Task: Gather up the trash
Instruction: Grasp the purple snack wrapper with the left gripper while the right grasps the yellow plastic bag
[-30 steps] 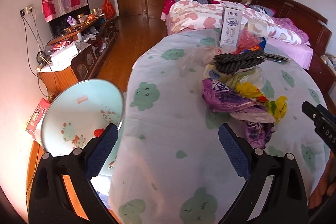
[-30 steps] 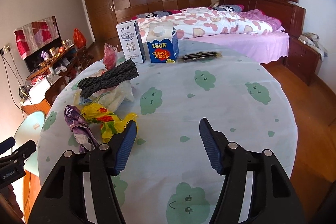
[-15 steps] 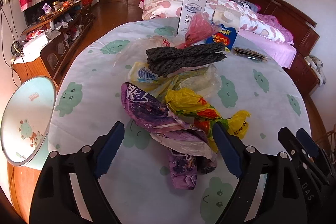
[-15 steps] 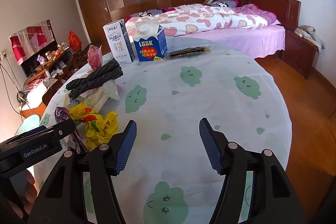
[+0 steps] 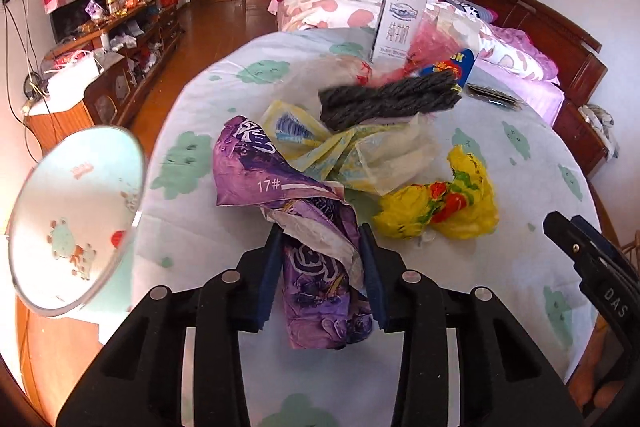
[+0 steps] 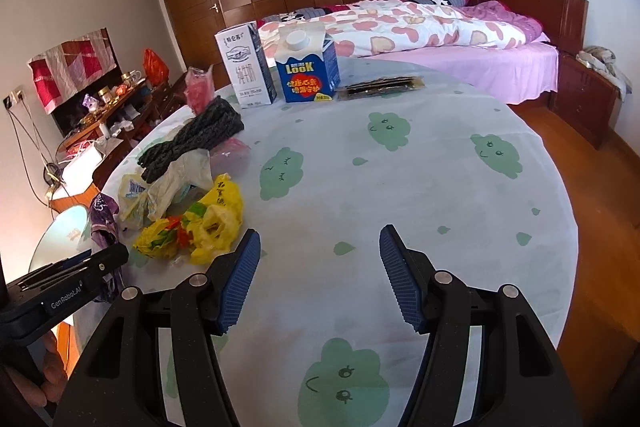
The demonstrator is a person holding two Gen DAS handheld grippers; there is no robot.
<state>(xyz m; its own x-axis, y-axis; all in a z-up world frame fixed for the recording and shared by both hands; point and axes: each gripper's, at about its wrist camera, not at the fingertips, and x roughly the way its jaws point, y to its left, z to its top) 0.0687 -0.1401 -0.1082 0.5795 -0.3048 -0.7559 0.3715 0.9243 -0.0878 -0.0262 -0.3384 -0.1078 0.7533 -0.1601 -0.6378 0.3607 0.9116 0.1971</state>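
Left gripper (image 5: 320, 267): jaws clamped on the near end of the purple wrapper (image 5: 304, 227), which lies at the table's 7 o'clock edge; step in hand, judged: securing the first piece of trash; right gripper (image 6: 318, 275): jaws spread, nothing between them, above bare tablecloth (image 6: 400, 167); yellow bag (image 5: 444, 203) lies at 2 o'clock from the grasp; next move calls for lifting the wrapper free of the pile without dragging neighbouring bags

A: What lies ahead of the right gripper (image 6: 320, 275)?
B: Bare cloud-printed tablecloth (image 6: 400, 187) between its wide-spread blue fingers (image 6: 240, 279).
A: And leftward?
B: A crumpled yellow plastic bag (image 6: 208, 223), beside a purple wrapper (image 6: 105, 219).
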